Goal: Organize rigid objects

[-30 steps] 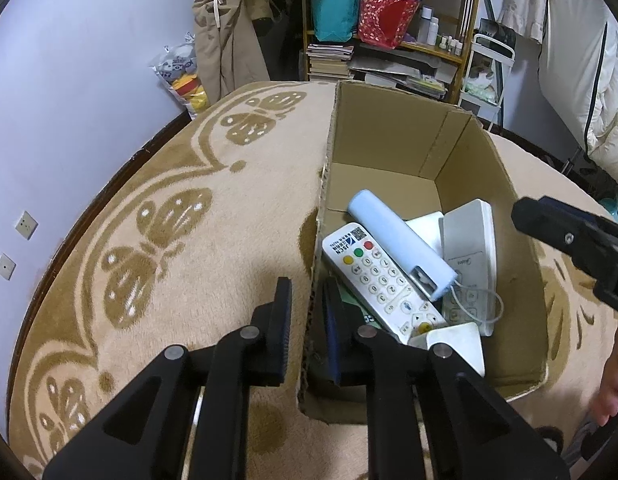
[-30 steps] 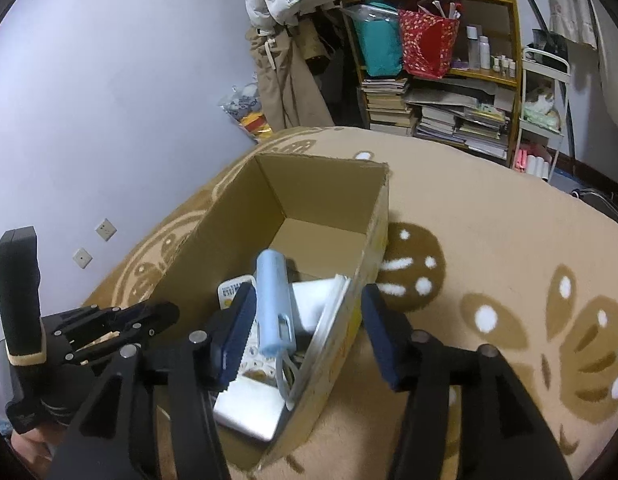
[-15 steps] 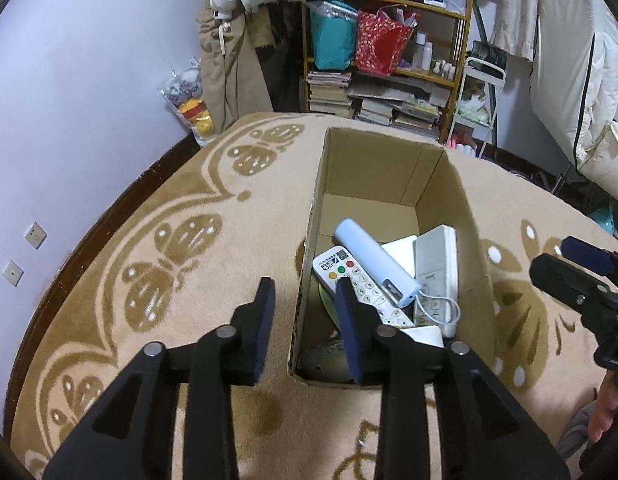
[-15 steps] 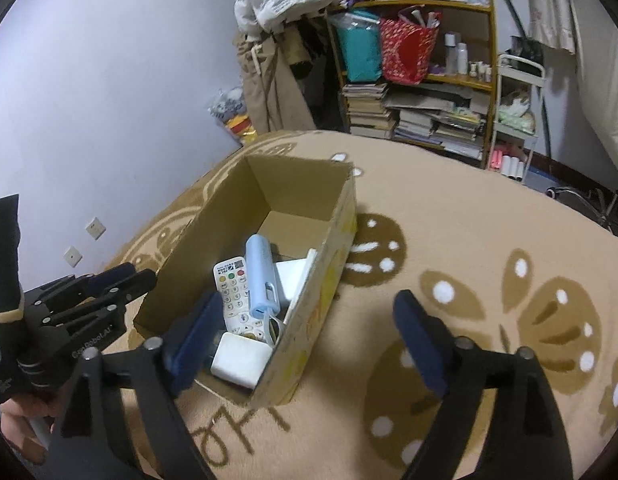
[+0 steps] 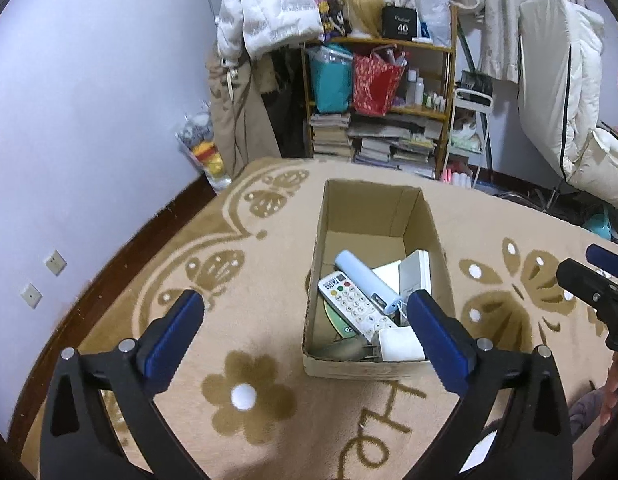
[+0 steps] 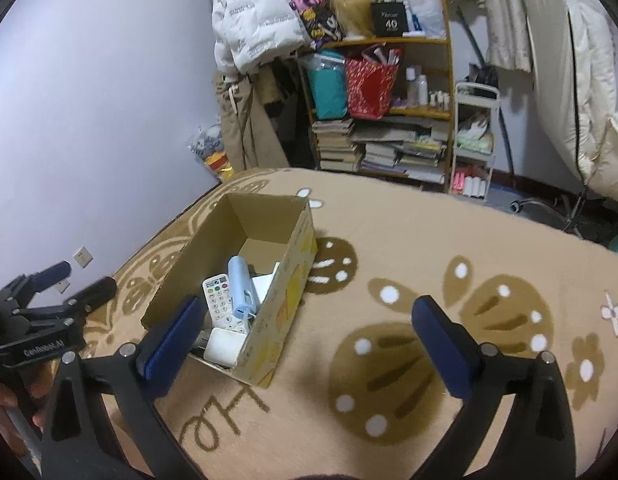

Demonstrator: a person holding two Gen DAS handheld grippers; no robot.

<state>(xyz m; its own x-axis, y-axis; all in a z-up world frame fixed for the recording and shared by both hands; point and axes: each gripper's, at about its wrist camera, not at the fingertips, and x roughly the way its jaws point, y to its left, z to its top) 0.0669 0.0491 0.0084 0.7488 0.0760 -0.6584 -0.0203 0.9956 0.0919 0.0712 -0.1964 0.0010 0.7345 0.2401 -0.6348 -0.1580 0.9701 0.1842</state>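
Left gripper (image 5: pixel 305 316): fingers spread wide, nothing held, raised above the carpet (image 5: pixel 269 248) short of the near end of the cardboard box (image 5: pixel 315 276). Right gripper (image 6: pixel 305 320): fingers likewise wide apart, empty, raised over the carpet beside the box's right wall.

Cardboard box: open-topped, resting on the patterned carpet with its far end pointing toward the bookshelf (image 5: pixel 389 120) at the carpet's far edge.

Contents, all crowded into the near half of the box:
- white remote control (image 5: pixel 355 308), keypad up, lying diagonally
- pale blue cylinder (image 5: pixel 367 282), lying across the remote's right side and touching it
- white slab-shaped device (image 5: pixel 419 272), leaning against the right wall
- white rounded block (image 5: pixel 399 344), in the near right corner
- green disc (image 5: pixel 335 318), partly covered by the remote

Far half of the box: bare cardboard floor
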